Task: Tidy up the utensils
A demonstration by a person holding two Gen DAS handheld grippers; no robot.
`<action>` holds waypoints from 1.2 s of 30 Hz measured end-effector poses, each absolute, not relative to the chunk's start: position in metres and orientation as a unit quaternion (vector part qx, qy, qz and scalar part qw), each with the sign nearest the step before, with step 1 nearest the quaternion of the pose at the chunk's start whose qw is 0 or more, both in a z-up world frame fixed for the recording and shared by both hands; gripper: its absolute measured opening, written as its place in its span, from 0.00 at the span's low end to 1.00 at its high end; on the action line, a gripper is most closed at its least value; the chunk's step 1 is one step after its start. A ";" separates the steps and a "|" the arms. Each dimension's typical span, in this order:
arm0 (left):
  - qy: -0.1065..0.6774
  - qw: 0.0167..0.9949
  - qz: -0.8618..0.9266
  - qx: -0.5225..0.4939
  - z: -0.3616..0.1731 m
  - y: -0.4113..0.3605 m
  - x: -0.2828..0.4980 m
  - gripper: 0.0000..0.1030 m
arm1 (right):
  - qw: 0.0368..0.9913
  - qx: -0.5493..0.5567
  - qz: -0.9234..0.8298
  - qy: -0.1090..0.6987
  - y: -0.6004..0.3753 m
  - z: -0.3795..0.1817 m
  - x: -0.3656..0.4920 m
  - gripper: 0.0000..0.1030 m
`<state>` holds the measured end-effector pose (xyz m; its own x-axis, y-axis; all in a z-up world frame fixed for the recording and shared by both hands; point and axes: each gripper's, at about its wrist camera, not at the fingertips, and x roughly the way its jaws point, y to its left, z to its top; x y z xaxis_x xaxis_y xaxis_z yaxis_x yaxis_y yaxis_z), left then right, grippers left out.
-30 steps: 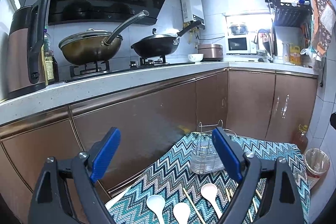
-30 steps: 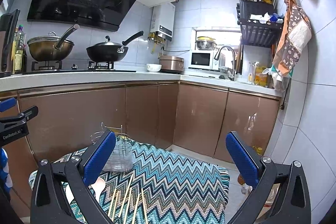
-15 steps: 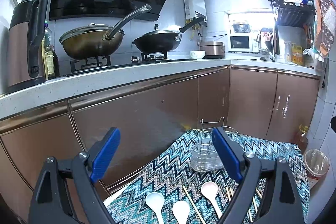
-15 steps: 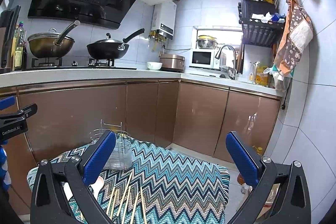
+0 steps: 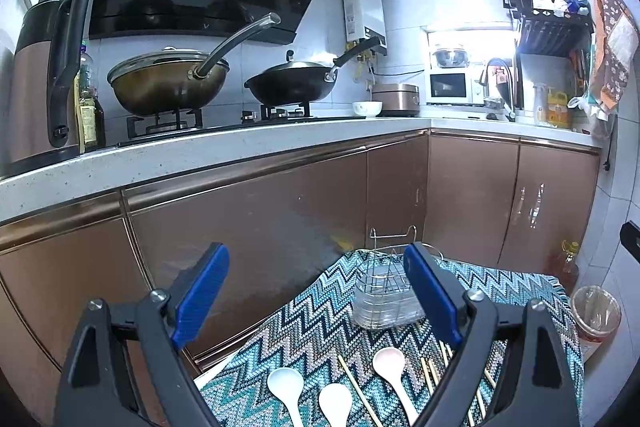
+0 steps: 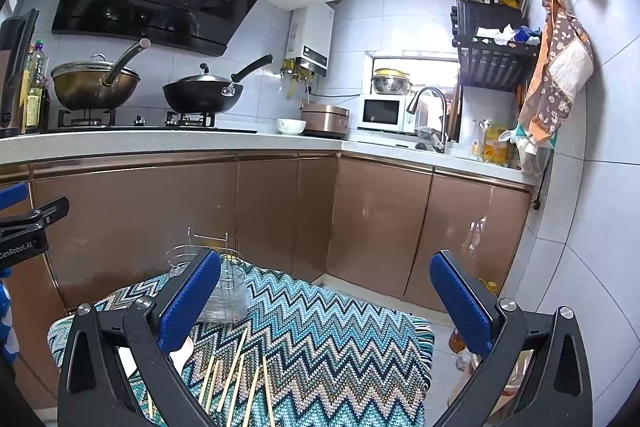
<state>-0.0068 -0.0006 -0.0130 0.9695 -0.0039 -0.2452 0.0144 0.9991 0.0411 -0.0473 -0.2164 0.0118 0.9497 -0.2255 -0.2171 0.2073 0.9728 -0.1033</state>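
A wire utensil holder [image 5: 386, 293] [image 6: 226, 291] with a clear base stands at the far end of a zigzag-patterned cloth [image 5: 320, 331] [image 6: 332, 339]. In front of it lie three spoons: two white ones [image 5: 285, 385] [image 5: 335, 399] and a pale pink one [image 5: 389, 363]. Several wooden chopsticks [image 6: 236, 383] [image 5: 430, 375] lie scattered beside the spoons. My left gripper [image 5: 318, 301] hovers open above the spoons, holding nothing. My right gripper [image 6: 326, 303] is open and empty above the chopsticks and cloth.
Copper-coloured cabinets [image 5: 280, 211] and a white countertop [image 5: 200, 155] run behind the cloth. Two woks [image 5: 168, 83] [image 5: 292, 83] sit on the stove, a kettle [image 5: 36, 87] at the left. A bin [image 5: 596, 315] and an oil bottle [image 5: 566, 263] stand on the floor at right.
Both grippers have drifted slightly lower and closer toward the cloth; the view shifts a little. Both stay open, and the utensils have not moved.
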 end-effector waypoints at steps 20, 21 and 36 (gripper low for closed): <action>0.109 0.993 0.032 -0.008 -0.015 0.015 -0.006 0.86 | 0.988 -0.035 -0.100 0.115 -0.218 0.009 -0.044 1.00; 0.112 0.993 0.033 -0.006 -0.015 0.016 -0.005 0.86 | 0.988 -0.033 -0.098 0.116 -0.219 0.008 -0.043 1.00; 0.230 0.973 0.015 -0.016 -0.055 0.034 0.046 0.86 | 0.974 -0.018 -0.047 0.222 -0.235 -0.030 0.004 1.00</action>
